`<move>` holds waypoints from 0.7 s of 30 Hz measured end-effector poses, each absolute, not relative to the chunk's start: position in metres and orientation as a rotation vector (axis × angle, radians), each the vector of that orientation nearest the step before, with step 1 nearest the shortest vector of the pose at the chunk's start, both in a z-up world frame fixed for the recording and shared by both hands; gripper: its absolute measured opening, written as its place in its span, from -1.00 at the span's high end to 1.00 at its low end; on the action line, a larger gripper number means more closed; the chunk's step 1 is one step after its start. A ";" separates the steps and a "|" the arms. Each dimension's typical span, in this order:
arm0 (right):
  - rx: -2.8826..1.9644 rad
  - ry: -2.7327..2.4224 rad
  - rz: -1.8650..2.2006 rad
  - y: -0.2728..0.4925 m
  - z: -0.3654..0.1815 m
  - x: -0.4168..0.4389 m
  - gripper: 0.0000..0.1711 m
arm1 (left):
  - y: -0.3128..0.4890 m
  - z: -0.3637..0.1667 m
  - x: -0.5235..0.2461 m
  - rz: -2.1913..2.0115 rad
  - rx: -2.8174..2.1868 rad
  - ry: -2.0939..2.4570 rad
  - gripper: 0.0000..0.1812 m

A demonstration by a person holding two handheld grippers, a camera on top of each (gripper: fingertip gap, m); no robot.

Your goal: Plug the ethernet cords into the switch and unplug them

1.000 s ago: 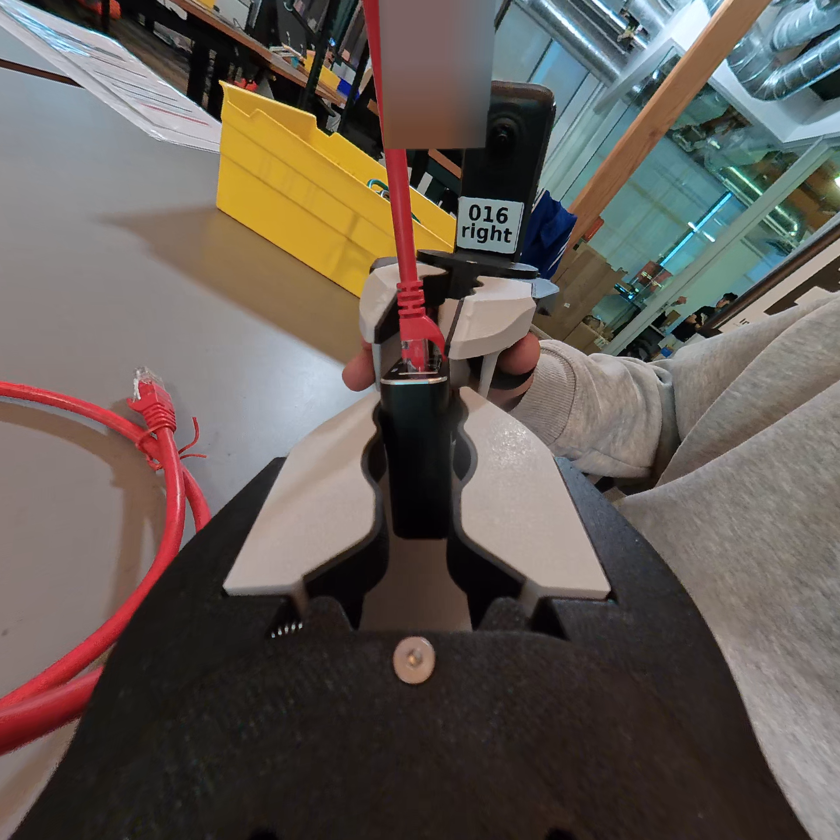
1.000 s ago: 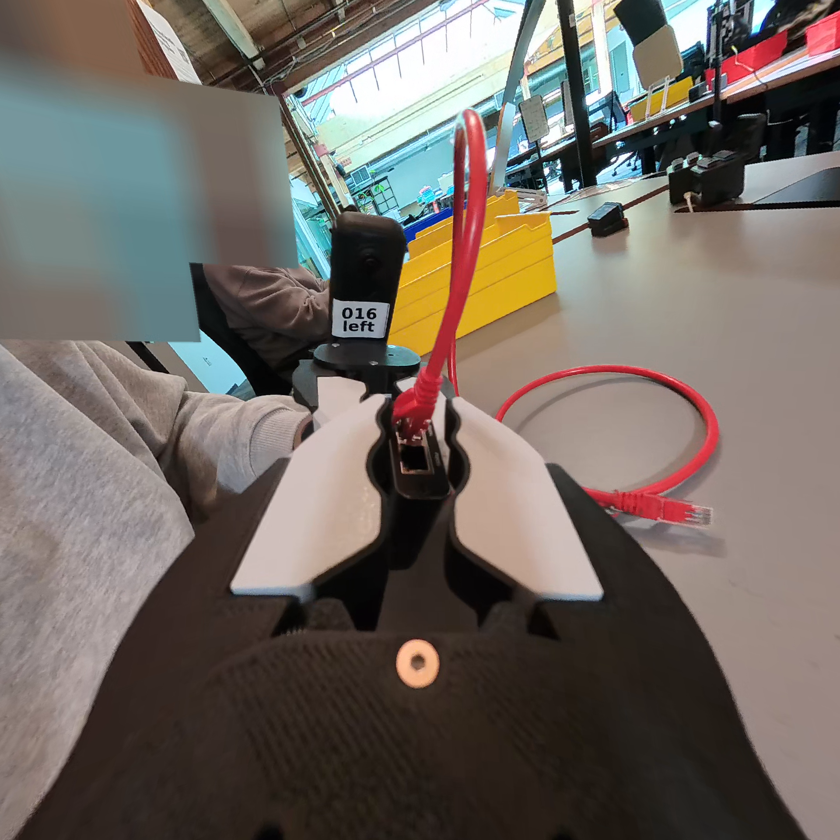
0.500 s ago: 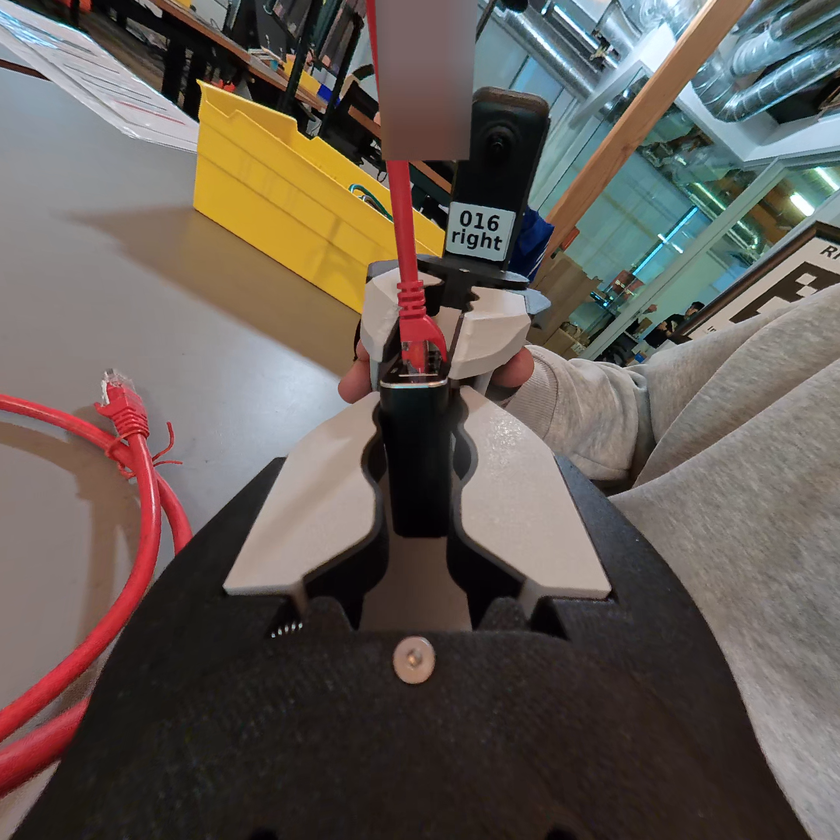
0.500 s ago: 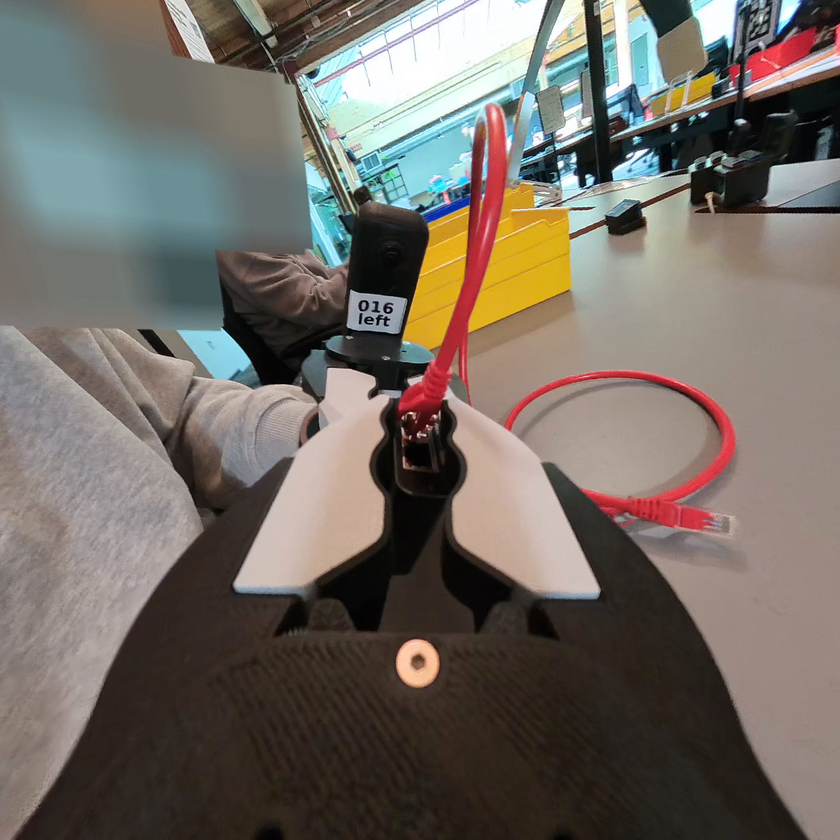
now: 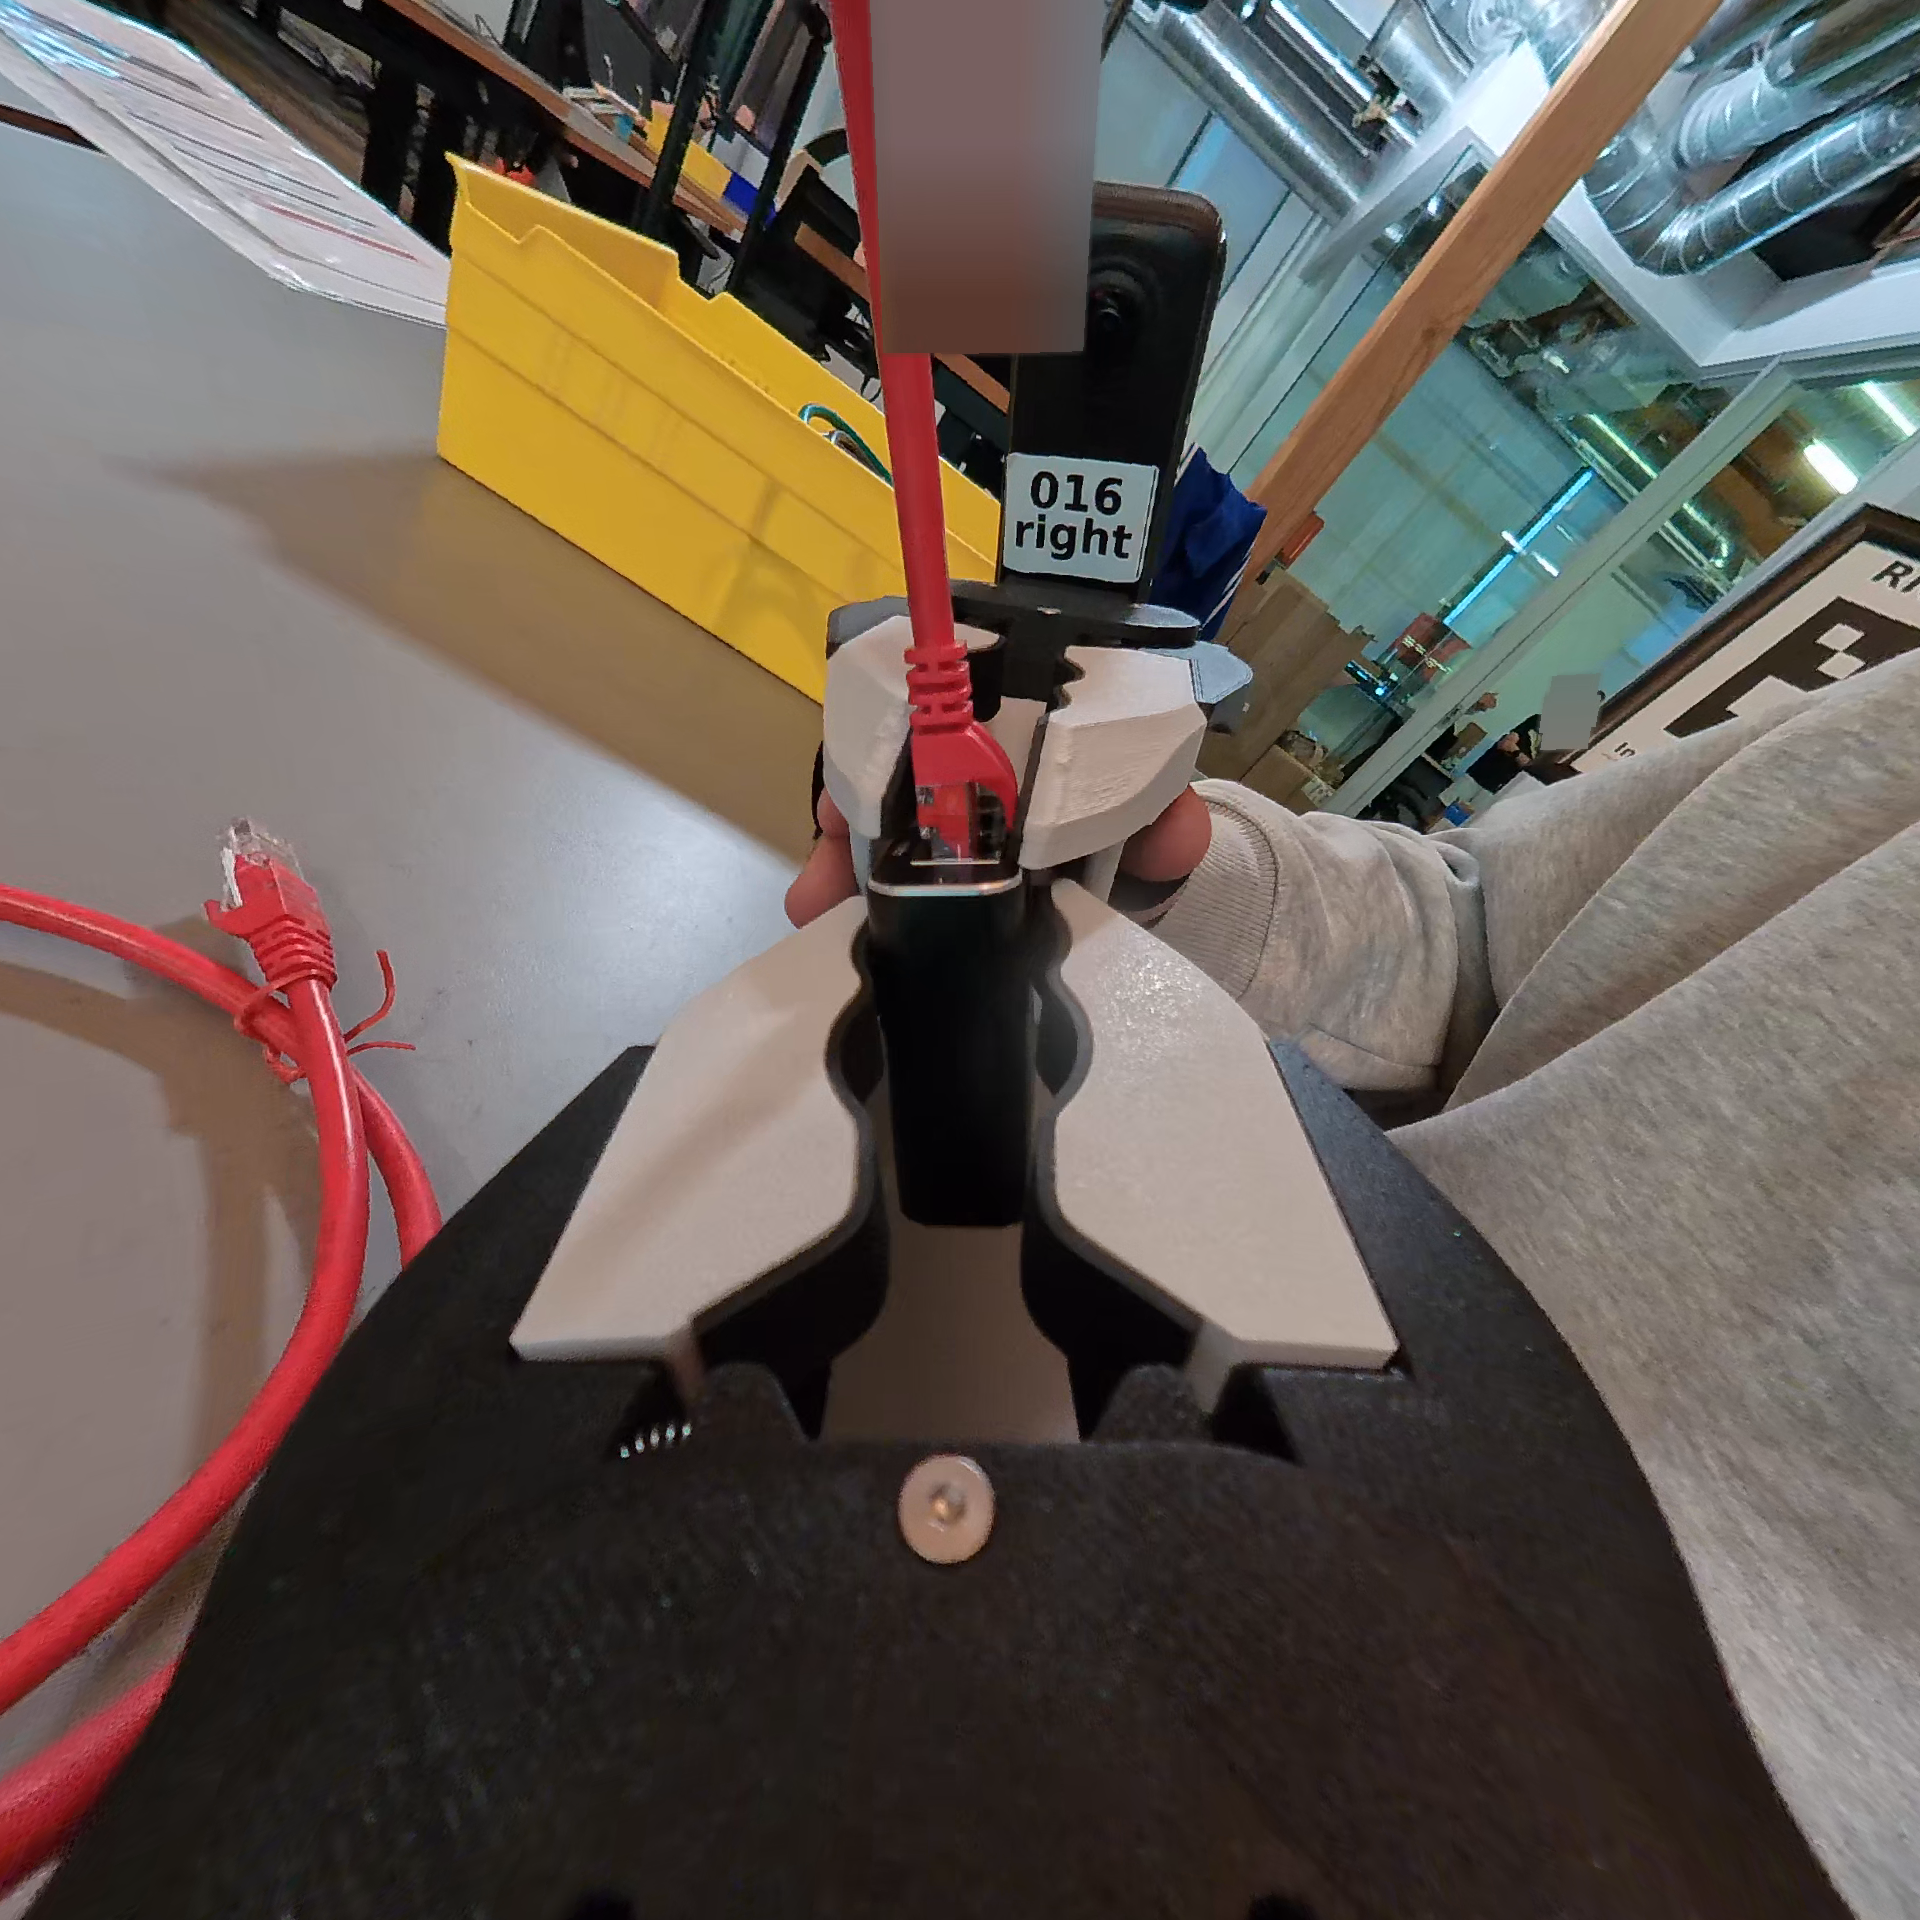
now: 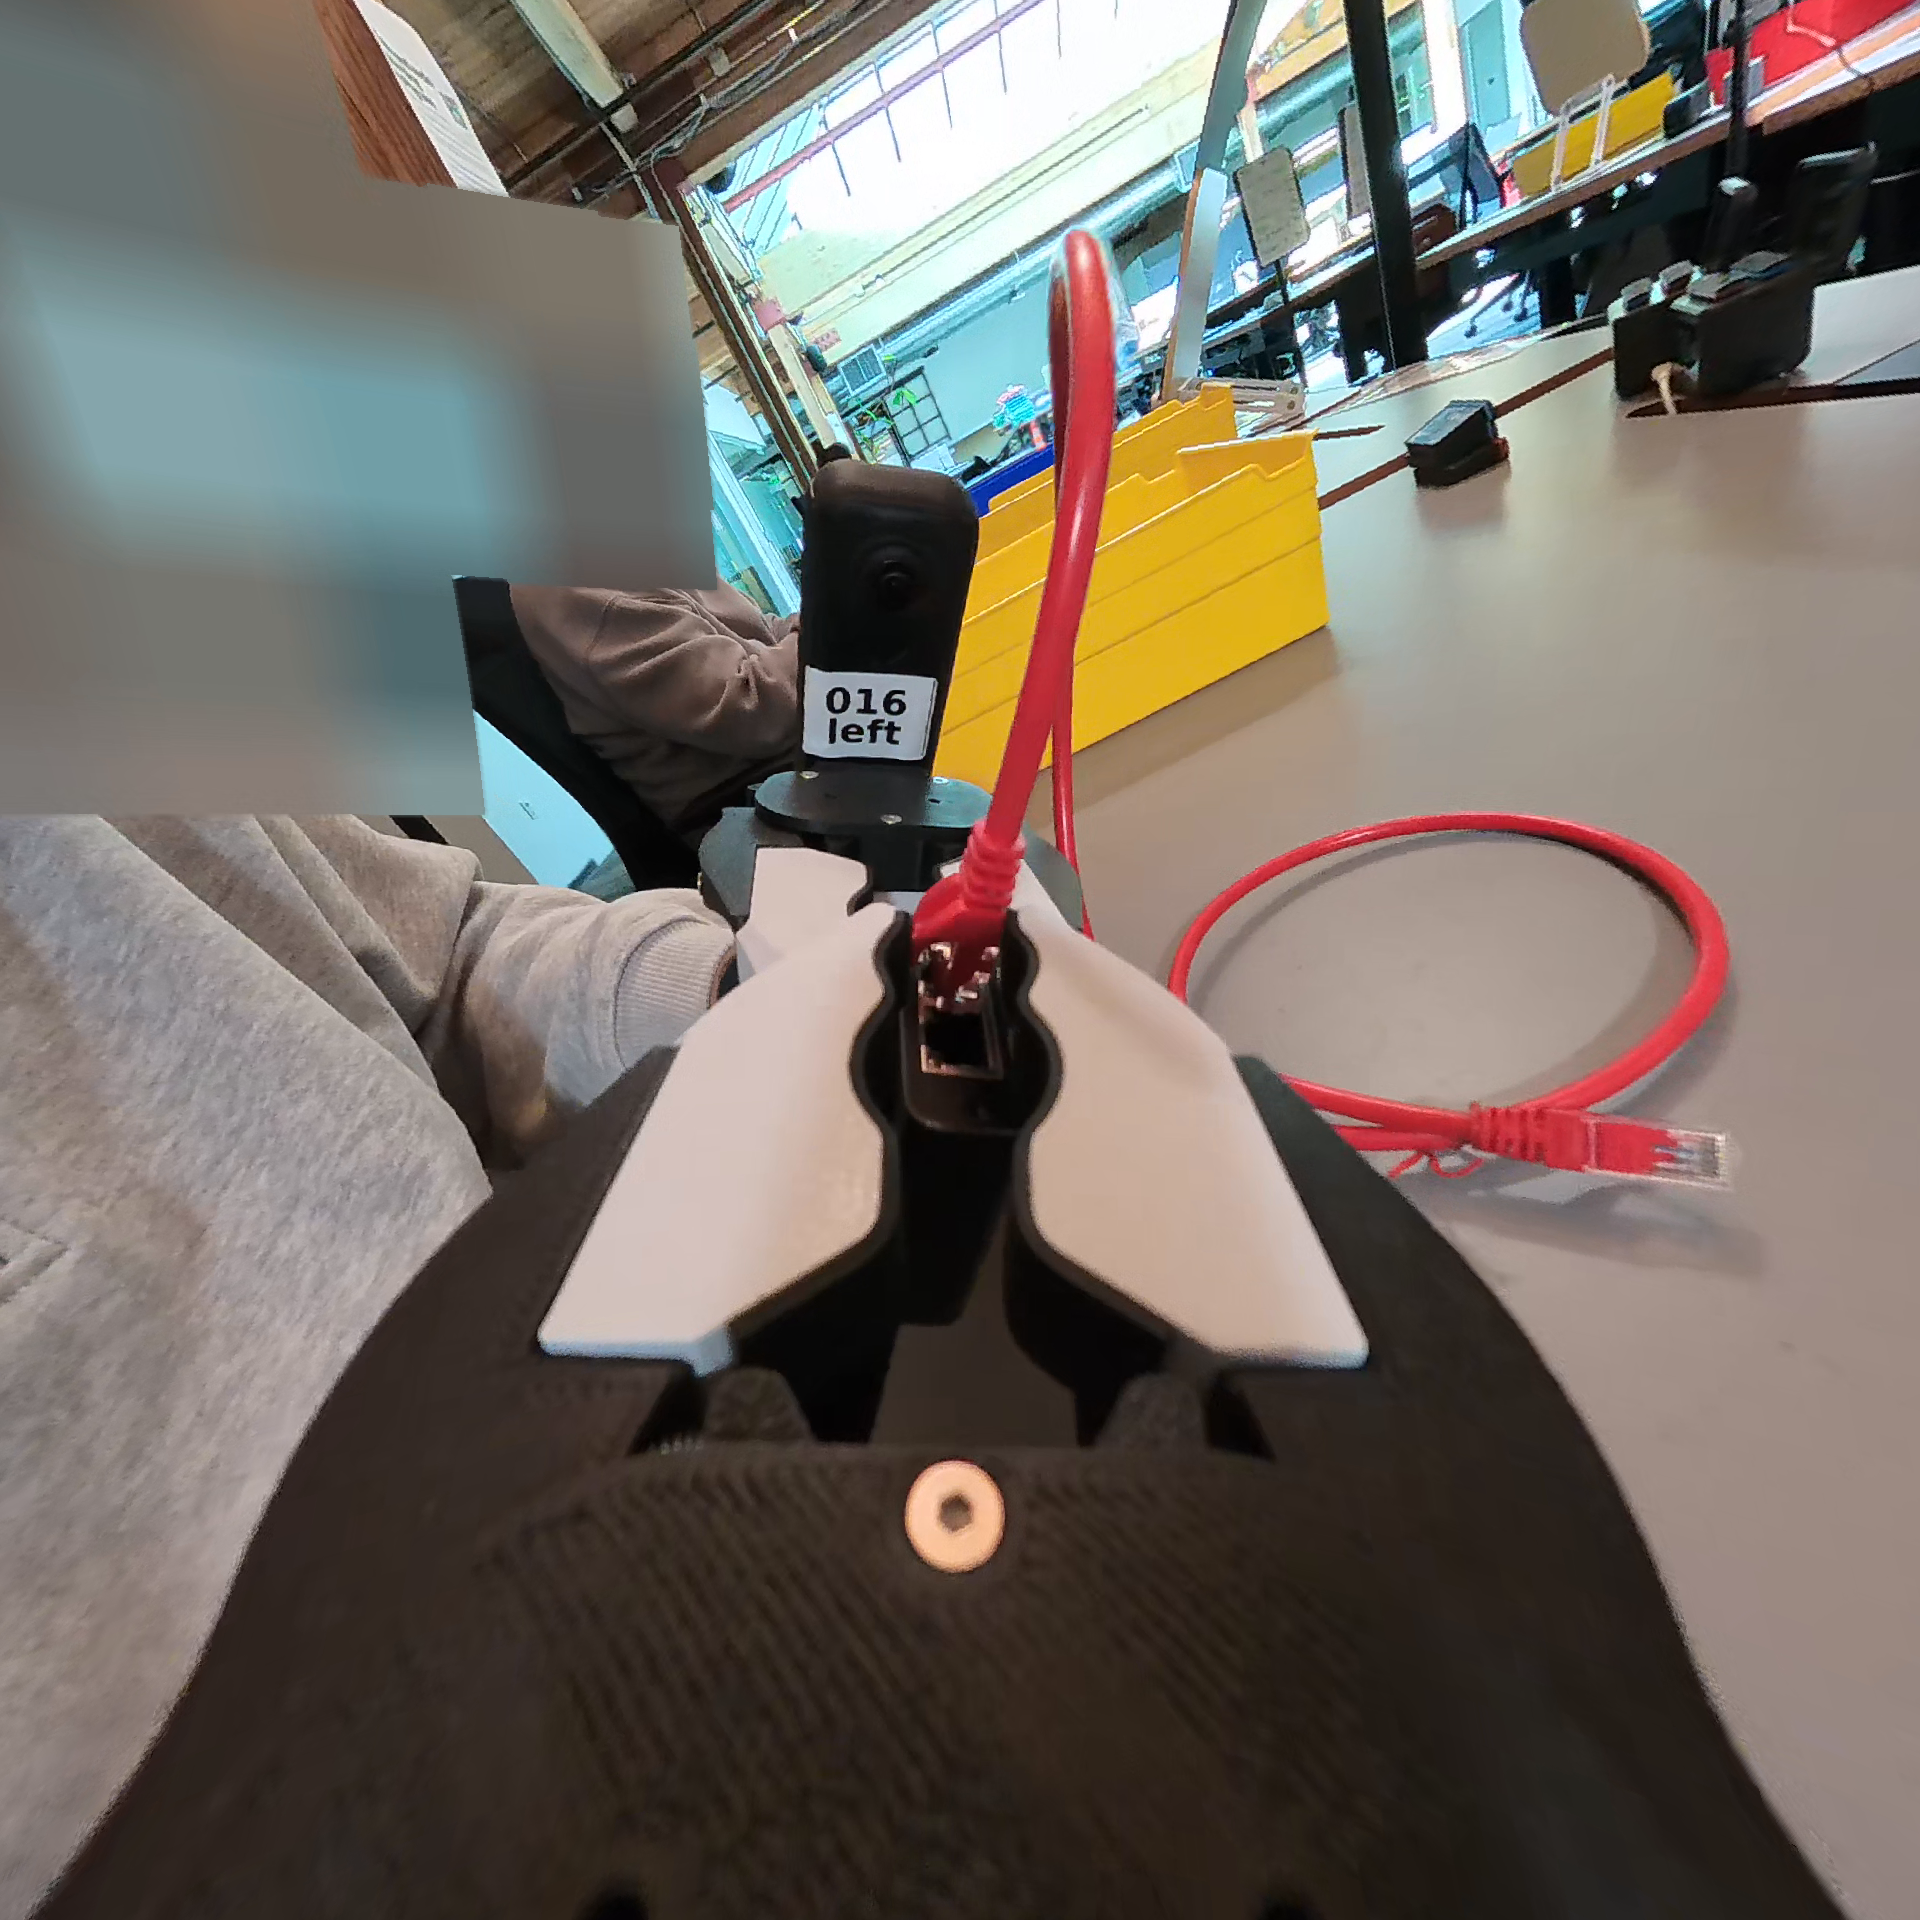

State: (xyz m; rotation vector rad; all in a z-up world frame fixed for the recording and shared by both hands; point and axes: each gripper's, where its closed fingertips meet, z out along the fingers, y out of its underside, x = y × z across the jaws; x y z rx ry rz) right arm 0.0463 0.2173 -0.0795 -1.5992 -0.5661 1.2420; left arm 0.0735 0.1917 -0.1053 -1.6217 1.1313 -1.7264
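A narrow black switch [image 5: 948,1039] is clamped between my left gripper's [image 5: 951,935] white fingers. In the right wrist view its port face [image 6: 956,1049] shows one empty port, with a red ethernet plug [image 6: 961,925] seated in the port above it. My right gripper [image 6: 956,935] faces the left one and is shut around that plug; it also shows in the left wrist view [image 5: 956,800]. The plug's red cord [image 6: 1070,520] arches up and drops behind. A second red cord [image 6: 1704,956] lies coiled on the table with its plug [image 6: 1621,1148] free.
A yellow bin [image 6: 1174,582] stands on the grey table [image 6: 1558,644] behind the grippers. Small black devices [image 6: 1455,457] sit at the far right. A sheet of paper [image 5: 208,156] lies far left. The person's grey sleeves [image 5: 1558,1039] are close beside both grippers.
Both grippers have drifted slightly together with the switch between them. The red plug stays at the upper port. The loose cord on the table has not moved.
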 end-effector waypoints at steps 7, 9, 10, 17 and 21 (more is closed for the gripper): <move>-1.631 -0.570 1.224 0.218 -0.081 0.044 0.83 | 0.190 -0.105 0.073 -1.755 -1.615 1.134 0.71; -1.635 -0.590 1.217 0.216 -0.081 0.043 0.83 | 0.189 -0.104 0.073 -1.761 -1.611 1.140 0.71; -1.632 -0.598 1.211 0.216 -0.080 0.043 0.83 | 0.189 -0.104 0.073 -1.763 -1.607 1.140 0.71; -1.542 -0.565 1.267 0.215 -0.073 0.044 0.77 | 0.190 -0.100 0.073 -1.795 -1.600 1.110 0.72; -1.508 -0.527 1.313 0.215 -0.067 0.046 0.59 | 0.195 -0.099 0.071 -1.800 -1.606 1.078 0.72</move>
